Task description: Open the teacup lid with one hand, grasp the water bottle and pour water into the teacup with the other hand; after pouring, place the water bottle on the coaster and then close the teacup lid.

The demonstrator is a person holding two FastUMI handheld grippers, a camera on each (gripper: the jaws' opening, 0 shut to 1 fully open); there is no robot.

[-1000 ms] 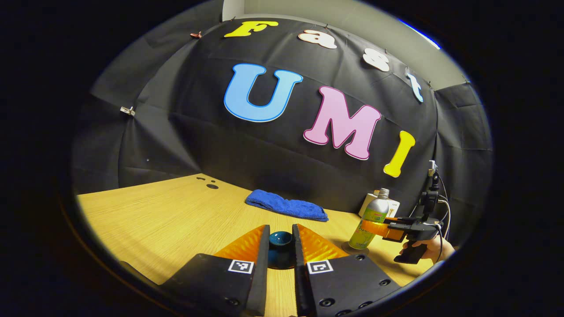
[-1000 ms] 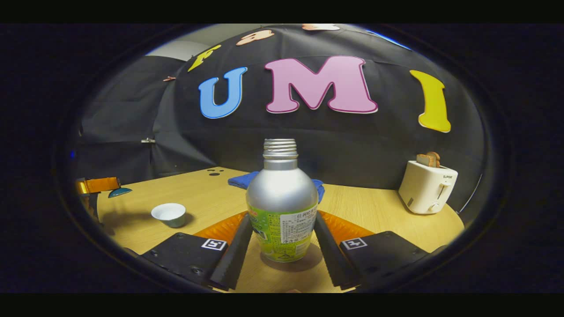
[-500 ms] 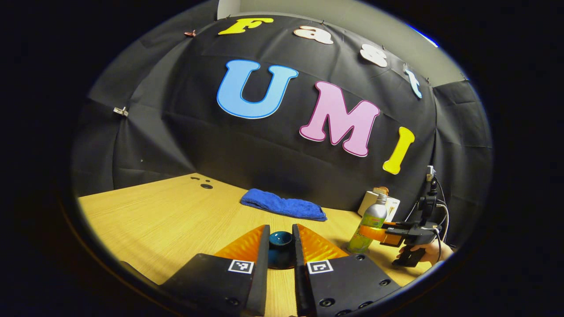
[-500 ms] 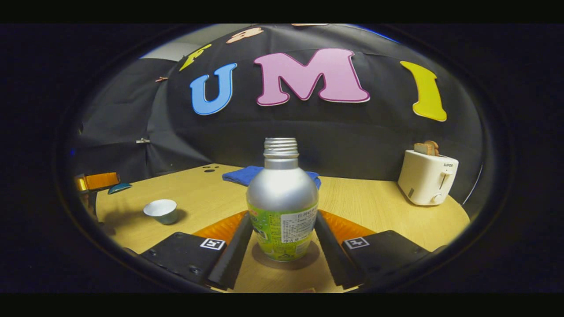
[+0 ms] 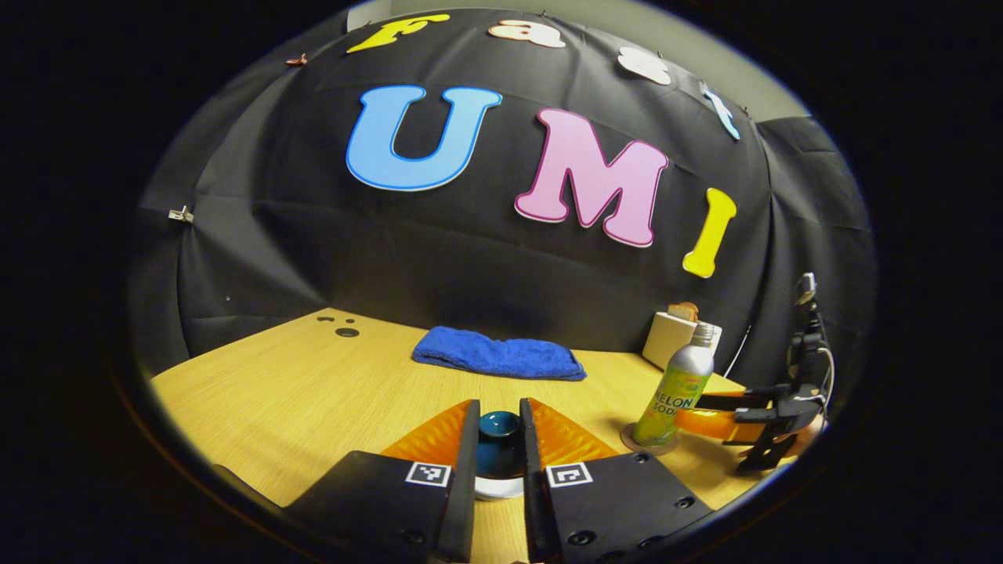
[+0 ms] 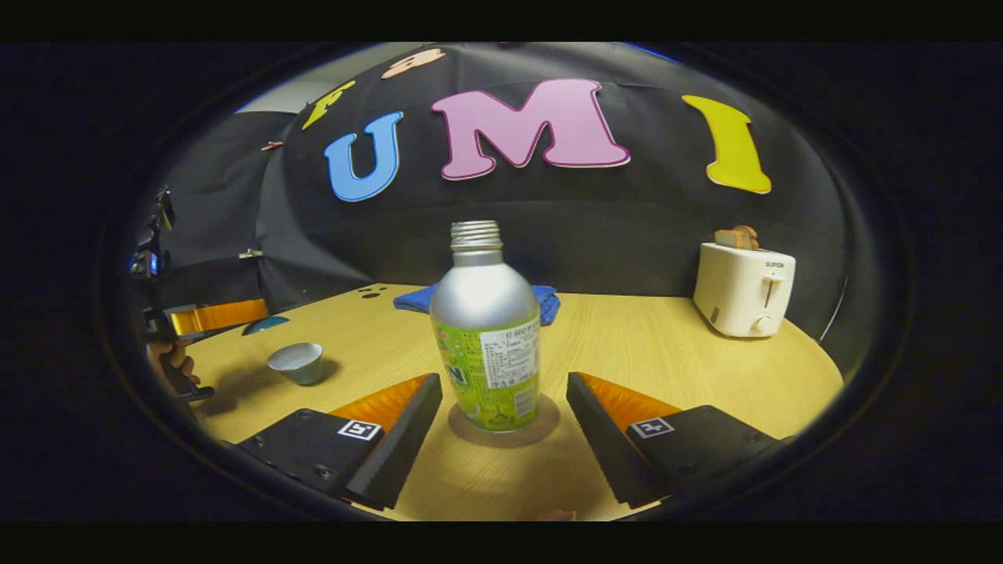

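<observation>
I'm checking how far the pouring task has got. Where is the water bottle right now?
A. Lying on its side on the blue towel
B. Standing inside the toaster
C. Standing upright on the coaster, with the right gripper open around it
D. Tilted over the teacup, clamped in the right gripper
C: the water bottle stands upright on the coaster, and the right gripper has its fingers spread clear of the bottle's sides.
</observation>
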